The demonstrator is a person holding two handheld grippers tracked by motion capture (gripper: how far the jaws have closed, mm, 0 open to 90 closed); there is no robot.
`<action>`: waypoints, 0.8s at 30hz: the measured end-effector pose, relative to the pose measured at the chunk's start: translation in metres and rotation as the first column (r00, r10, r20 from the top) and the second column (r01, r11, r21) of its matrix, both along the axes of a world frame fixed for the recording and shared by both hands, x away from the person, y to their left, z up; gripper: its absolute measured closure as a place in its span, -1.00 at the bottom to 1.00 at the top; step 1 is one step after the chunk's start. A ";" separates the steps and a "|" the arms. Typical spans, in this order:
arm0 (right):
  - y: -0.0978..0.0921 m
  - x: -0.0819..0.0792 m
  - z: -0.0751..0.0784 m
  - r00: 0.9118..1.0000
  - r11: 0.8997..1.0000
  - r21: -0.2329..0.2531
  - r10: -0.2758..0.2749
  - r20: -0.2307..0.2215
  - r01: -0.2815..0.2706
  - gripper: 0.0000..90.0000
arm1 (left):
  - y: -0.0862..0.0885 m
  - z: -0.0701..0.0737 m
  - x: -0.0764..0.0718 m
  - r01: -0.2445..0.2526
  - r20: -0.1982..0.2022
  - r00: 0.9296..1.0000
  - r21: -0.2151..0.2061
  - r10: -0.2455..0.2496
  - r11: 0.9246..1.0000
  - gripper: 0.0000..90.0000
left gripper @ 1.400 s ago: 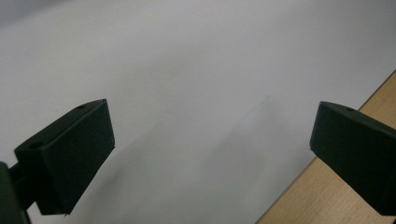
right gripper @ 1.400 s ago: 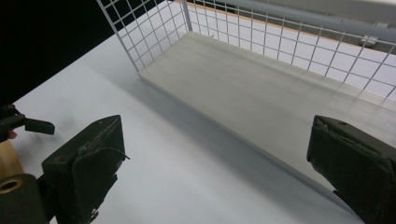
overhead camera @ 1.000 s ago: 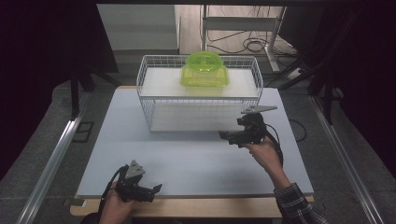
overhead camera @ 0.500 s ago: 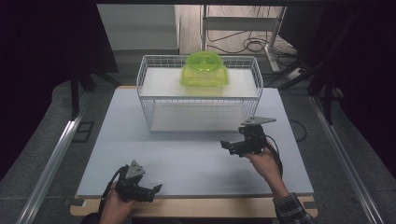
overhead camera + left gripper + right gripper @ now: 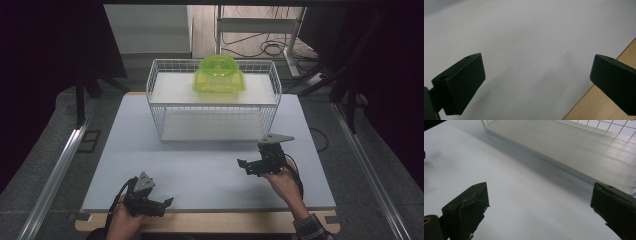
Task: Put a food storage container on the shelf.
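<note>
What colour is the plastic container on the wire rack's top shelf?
Translucent lime green container, seen best in the high view.

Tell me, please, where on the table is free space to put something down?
The white mat is bare between the wire rack and both grippers: left gripper at the near edge, right gripper near the rack's right front. The rack's lower shelf is free; the green container sits on the upper shelf.
</note>
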State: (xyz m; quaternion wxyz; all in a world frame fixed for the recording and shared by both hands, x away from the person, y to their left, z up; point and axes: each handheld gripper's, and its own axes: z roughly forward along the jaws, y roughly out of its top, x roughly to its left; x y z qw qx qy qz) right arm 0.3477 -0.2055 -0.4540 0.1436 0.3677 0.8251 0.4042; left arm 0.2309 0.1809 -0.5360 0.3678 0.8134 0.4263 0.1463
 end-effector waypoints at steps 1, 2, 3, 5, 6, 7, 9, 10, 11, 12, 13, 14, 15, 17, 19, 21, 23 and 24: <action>-0.001 -0.001 -0.001 1.000 1.000 -0.002 -0.001 0.003 0.001 -0.96 | 0.000 0.000 0.000 0.000 0.000 1.000 0.000 0.000 1.000 -1.00; -0.001 -0.003 -0.002 1.000 1.000 -0.005 -0.001 0.008 0.001 -0.96 | 0.000 0.000 0.000 0.000 0.000 1.000 0.000 0.000 1.000 -1.00; -0.002 -0.004 -0.002 1.000 1.000 -0.005 -0.003 0.007 0.003 -0.96 | 0.000 0.000 0.000 0.000 0.000 1.000 0.000 0.000 1.000 -1.00; -0.003 -0.006 -0.004 1.000 1.000 -0.005 0.000 0.011 0.000 -0.97 | 0.000 0.000 0.000 0.000 0.000 1.000 0.000 0.000 1.000 -1.00; -0.003 -0.007 -0.005 1.000 1.000 -0.004 -0.001 0.009 0.001 -0.97 | 0.000 0.000 0.000 0.001 0.000 1.000 0.000 -0.001 1.000 -1.00; -0.004 -0.008 -0.005 1.000 1.000 -0.007 -0.001 0.012 0.001 -0.97 | 0.000 0.000 0.000 0.001 -0.001 1.000 0.000 -0.001 1.000 -1.00; -0.004 -0.011 -0.006 1.000 1.000 -0.011 0.000 0.012 0.000 -0.97 | 0.000 0.000 0.000 0.002 0.000 1.000 0.003 -0.002 1.000 -1.00; -0.005 -0.012 -0.006 1.000 1.000 -0.013 -0.001 0.015 0.001 -0.97 | 0.000 0.000 0.000 0.003 0.000 1.000 0.003 -0.003 1.000 -1.00; -0.005 -0.014 -0.007 1.000 1.000 -0.014 -0.003 0.014 0.003 -0.97 | 0.000 0.000 0.000 0.003 0.000 1.000 0.003 -0.003 1.000 -1.00; -0.006 -0.015 -0.007 1.000 1.000 -0.018 -0.001 0.018 0.001 -0.98 | 0.000 0.000 0.000 0.003 0.000 1.000 0.003 -0.003 1.000 -1.00; -0.006 -0.016 -0.007 1.000 1.000 -0.017 -0.004 0.015 0.005 -0.98 | 0.000 0.000 0.000 0.003 0.000 1.000 0.003 -0.003 1.000 -1.00; -0.007 -0.017 -0.007 1.000 1.000 -0.017 -0.005 0.017 0.005 -0.98 | 0.000 0.000 0.000 0.003 0.000 1.000 0.003 -0.003 1.000 -1.00; -0.008 -0.018 -0.008 1.000 1.000 -0.015 -0.005 0.018 0.005 -0.98 | 0.000 0.000 0.000 0.004 0.000 1.000 0.003 -0.004 1.000 -1.00; -0.009 -0.020 -0.008 1.000 1.000 -0.016 -0.007 0.019 0.008 -0.98 | -0.001 0.000 0.000 0.005 0.000 1.000 0.003 -0.005 1.000 -1.00; -0.010 -0.021 -0.008 1.000 1.000 -0.019 -0.007 0.022 0.007 -0.98 | -0.001 0.000 0.000 0.006 0.000 1.000 0.005 -0.006 1.000 -1.00; -0.011 -0.024 -0.009 1.000 1.000 -0.019 -0.010 0.023 0.011 -0.98 | -0.001 0.000 0.000 0.006 0.000 1.000 0.004 -0.006 1.000 -1.00; -0.013 -0.026 -0.010 1.000 1.000 -0.022 -0.011 0.023 0.011 -0.98 | -0.001 0.000 0.000 0.007 0.000 1.000 0.004 -0.007 1.000 -1.00; -0.014 -0.028 -0.010 1.000 1.000 -0.026 -0.013 0.024 0.014 -0.98 | -0.001 0.000 0.000 0.007 0.000 1.000 0.005 -0.007 1.000 -1.00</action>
